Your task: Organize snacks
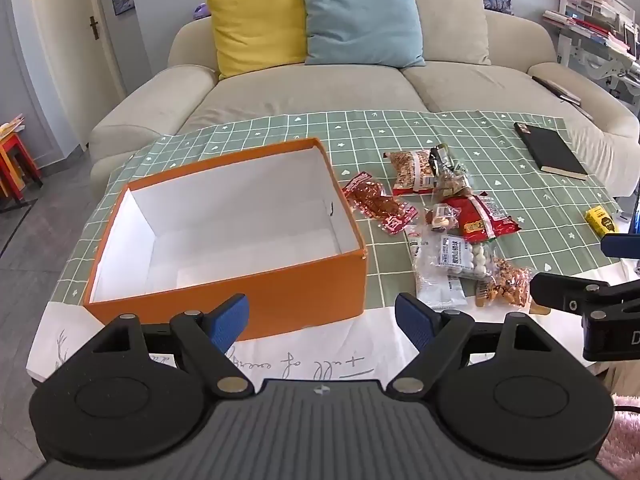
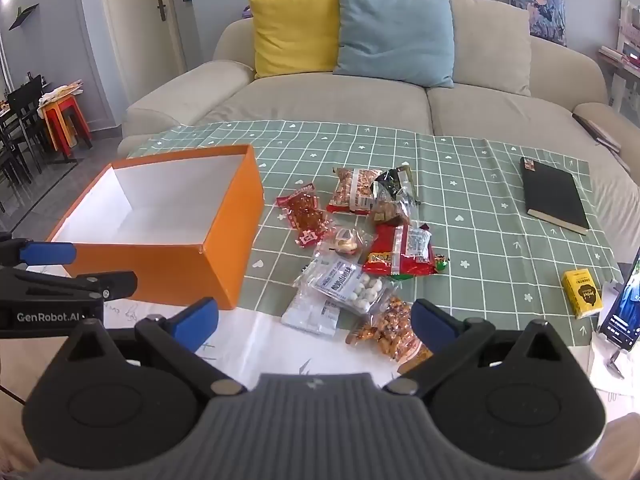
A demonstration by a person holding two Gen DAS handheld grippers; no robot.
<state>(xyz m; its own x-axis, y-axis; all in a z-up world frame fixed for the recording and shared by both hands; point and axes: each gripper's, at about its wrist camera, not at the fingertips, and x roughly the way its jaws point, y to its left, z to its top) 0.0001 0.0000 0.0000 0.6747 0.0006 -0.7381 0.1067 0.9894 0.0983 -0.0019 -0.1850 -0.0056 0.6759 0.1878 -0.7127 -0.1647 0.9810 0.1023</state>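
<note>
Meanwhile, from the left wrist view: left gripper (image 1: 322, 322) hovering over the near edge of the table (image 1: 320, 354), tilting downward toward the cloth, blue fingers (image 1: 228, 320) standing wide apart and clamping nothing. Sitting just beyond the left finger, toward the table's left side, an orange box (image 1: 256, 300), open on top and showing only its white inside. Lying in a loose heap to the right of the box, near the middle of the green checked tablecloth (image 1: 520, 200), the snack packets (image 1: 444, 224): red ones toward the far side, clear ones with white balls nearer the front edge. Resting near the far right corner, a black notebook (image 1: 550, 150); near the right edge, a small yellow box (image 1: 601, 220). Reaching in from the right edge of the view, part of the right gripper (image 1: 568, 276), also spread open.

Next, from the right wrist view: right gripper (image 2: 314, 322) tilting downward over the near edge, fingers (image 2: 436, 326) apart and gripping nothing, the nearest orange-crumbed packet (image 2: 390, 330) lying between them on the table below, whether touching the right finger not clear. Standing at the left, the orange box (image 2: 224, 240); spreading beside it toward the middle, the snack packets (image 2: 376, 240). Leaning at the right edge, a phone (image 2: 624, 308) with a lit screen, just beside the small yellow box (image 2: 582, 294). Showing at the left edge, the left gripper (image 2: 60, 268).
</note>
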